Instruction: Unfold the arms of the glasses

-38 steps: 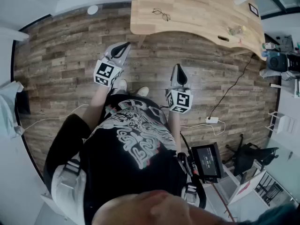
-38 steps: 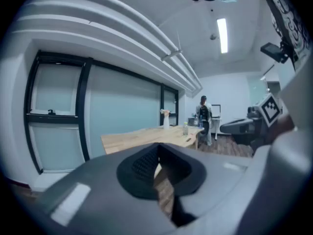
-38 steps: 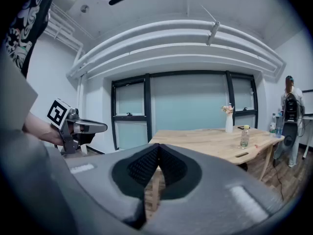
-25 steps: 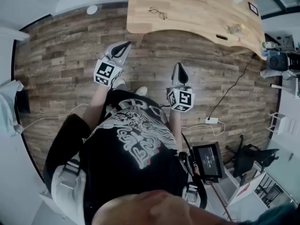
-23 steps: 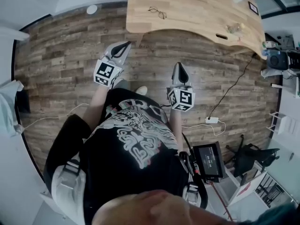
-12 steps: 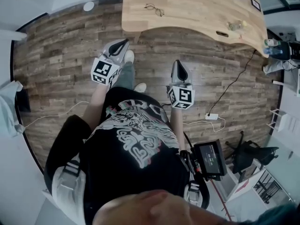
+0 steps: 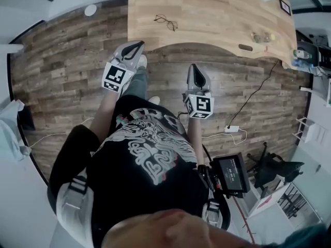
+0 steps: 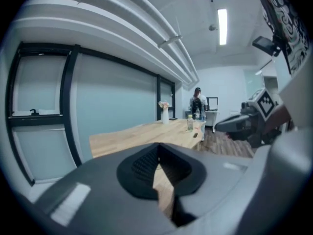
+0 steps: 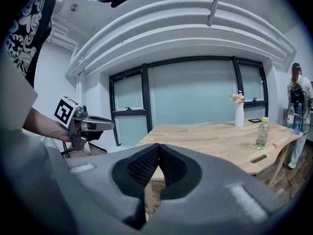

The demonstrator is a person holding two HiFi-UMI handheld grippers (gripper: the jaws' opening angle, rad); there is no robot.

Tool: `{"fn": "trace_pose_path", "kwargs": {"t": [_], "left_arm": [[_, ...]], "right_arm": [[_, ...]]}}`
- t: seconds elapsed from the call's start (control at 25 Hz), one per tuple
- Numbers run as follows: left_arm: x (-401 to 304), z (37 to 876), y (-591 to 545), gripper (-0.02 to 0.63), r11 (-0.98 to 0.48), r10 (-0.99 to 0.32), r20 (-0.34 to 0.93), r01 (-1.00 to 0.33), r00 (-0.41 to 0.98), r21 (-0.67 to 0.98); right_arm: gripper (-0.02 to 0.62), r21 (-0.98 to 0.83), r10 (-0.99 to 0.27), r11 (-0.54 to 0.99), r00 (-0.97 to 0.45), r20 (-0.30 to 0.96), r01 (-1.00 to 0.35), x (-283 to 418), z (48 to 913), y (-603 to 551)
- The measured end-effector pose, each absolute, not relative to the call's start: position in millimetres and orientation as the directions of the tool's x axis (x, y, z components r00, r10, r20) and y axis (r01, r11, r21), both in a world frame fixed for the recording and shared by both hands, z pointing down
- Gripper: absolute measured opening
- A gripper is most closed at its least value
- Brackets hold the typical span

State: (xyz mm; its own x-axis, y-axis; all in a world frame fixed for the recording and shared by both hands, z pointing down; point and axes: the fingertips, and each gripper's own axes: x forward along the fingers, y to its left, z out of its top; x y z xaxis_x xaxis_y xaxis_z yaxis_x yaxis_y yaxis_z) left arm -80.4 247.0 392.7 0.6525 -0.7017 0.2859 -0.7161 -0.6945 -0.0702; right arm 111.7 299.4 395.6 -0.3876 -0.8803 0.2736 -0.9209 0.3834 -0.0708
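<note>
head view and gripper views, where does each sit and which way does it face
Head view: on the person's head, looking steeply down at the table, glasses and floor; shows torso, left gripper, right gripper.
Left gripper view: rides that gripper, looks along its shut fingers across the table; right gripper at right.
Right gripper view: likewise, fingers shut; left gripper at left.
Shared: both gripper views show the bottle and vase.

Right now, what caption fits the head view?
Person facing wooden table with glasses; left gripper and right gripper shut.
</note>
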Motion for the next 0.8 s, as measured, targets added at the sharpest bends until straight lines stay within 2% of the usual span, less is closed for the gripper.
{"fn": "trace_pose_path", "kwargs": {"t": [0.4, 0.8], "left_arm": [[-94.7, 405.3, 95.0, -0.011, -0.771, -0.616, 0.326, -0.635, 0.717, -0.06], [-97.5, 433.6, 22.3, -0.011, -0.853, -0.501, 0.379, -0.518, 0.778, -0.063]], "right_arm": [[-0.002, -0.105, -0.871, 0.351, -0.365, 0.329, -0.931, 71.1, 410.3, 152.8], [-0.002, -0.072, -0.865, 0.287, -0.291, 0.41, -0.955, 58.7, 438.1, 81.0]]}}
